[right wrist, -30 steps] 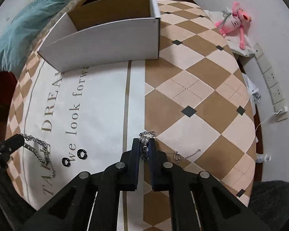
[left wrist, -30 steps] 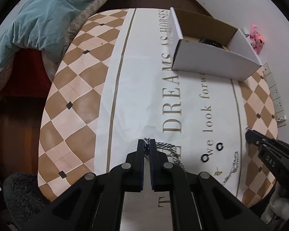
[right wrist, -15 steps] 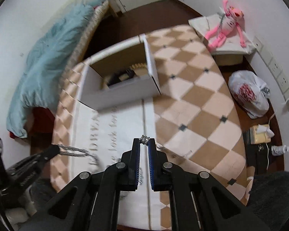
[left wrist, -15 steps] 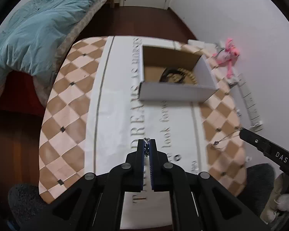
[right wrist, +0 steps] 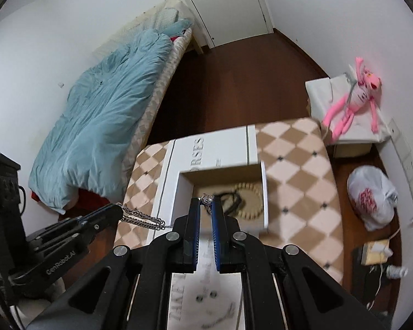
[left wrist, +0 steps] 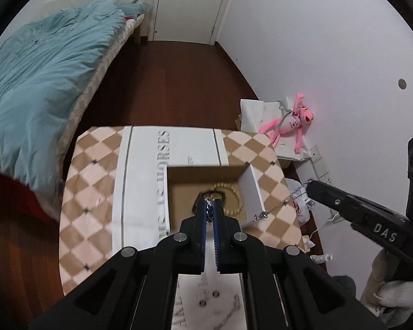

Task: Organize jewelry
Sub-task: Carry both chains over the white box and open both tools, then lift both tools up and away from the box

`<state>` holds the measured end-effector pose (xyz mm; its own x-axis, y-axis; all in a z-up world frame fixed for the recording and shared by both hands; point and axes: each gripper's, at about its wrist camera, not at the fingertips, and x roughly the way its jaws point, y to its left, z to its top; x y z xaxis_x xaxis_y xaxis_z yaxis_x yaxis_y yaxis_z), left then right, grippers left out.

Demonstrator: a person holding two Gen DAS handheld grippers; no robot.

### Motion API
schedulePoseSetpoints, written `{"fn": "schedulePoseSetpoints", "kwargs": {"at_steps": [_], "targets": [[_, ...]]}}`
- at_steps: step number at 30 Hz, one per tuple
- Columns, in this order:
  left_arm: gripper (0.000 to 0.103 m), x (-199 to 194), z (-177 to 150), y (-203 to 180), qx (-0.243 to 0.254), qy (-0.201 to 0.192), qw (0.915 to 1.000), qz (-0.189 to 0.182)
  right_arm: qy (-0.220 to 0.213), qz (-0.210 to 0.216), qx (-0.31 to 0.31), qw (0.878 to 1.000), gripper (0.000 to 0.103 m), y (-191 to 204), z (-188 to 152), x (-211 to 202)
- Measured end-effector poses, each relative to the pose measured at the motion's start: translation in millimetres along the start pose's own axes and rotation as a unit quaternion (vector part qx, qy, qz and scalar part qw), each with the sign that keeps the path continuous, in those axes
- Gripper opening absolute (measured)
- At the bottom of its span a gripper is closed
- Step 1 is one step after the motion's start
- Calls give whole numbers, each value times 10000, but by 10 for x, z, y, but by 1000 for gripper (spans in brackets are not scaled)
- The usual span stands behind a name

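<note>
Both grippers are up high. The left gripper [left wrist: 209,202] pinches a thick chain [right wrist: 141,218]; the right gripper [right wrist: 206,202] pinches a thin chain [left wrist: 278,205]. The box [right wrist: 264,192] lies below at 12 o'clock

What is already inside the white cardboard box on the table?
Inside the box lie a beaded bracelet and a dark corded piece. The right gripper and its thin chain cover the near floor, so anything there cannot be seen.
</note>
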<state>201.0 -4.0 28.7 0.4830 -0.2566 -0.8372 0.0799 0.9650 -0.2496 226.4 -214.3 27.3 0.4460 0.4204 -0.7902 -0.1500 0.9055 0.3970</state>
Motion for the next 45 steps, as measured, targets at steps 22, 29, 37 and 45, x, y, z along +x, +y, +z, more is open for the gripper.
{"fn": "schedulePoseSetpoints", "kwargs": {"at_steps": [22,29,37,45], "targets": [[8,1362,512,375,-153,1089,9915,694,1727,-754,-73,9821,10,-513,375,1662],[98,1317,430,484,-122,861,9882,1259,1587,-1119,-192,9808,83,-506,266,1558],[98,1291,62,529,-107,715,9851,1560,1499,-1947,-336,9688,96,-485,-90,1548],[99,1261,-234,504,-163,764,9843,1584,1393,-2083,-184,9679,96,-585,-332,1468]]}}
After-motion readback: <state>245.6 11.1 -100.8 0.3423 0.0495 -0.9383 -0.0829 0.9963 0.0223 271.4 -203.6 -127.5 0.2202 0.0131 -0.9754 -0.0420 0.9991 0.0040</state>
